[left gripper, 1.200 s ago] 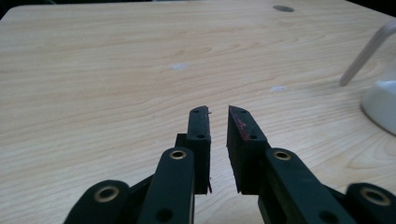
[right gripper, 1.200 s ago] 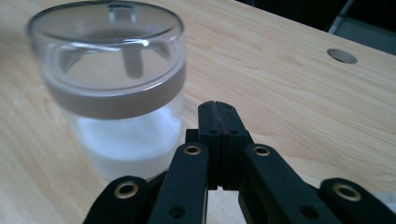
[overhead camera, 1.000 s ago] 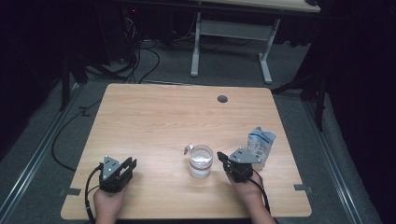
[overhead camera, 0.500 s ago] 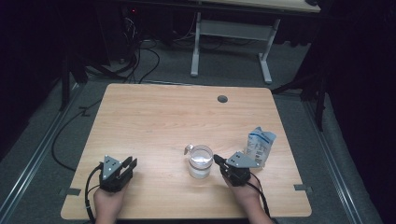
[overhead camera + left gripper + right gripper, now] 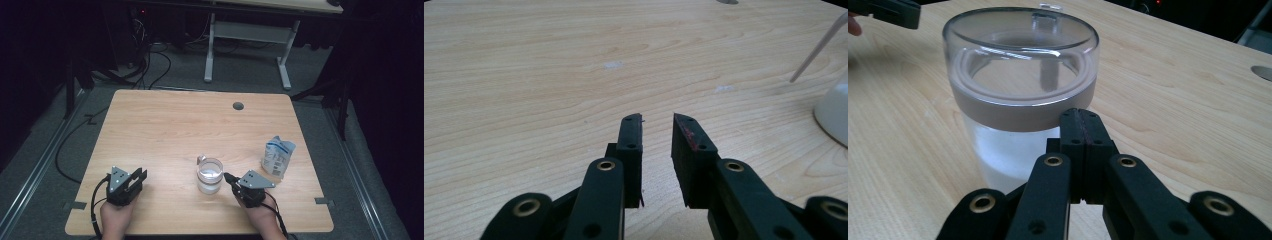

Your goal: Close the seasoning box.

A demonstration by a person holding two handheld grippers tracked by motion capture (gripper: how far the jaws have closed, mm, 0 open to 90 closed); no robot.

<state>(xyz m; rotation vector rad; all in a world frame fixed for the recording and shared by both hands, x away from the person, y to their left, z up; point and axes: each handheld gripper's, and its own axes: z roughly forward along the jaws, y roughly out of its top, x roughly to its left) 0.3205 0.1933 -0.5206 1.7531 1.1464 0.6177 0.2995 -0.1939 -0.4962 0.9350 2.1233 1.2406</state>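
Now pressed together on nothing, right gripper (image 5: 1083, 122) nosing at the lidded jar (image 5: 209, 175) near the table's (image 5: 150, 130) near edge, likely to nudge it. Slightly parted and empty, left gripper (image 5: 658, 131) resting far left, waiting. Farther right, a pouch (image 5: 278, 156).

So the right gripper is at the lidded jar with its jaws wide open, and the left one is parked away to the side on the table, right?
Not quite. The right gripper is at the jar, but its jaws are shut, pressed together with nothing between them, as the right gripper view shows. The left gripper does sit off to the side on the table, apart from the jar.
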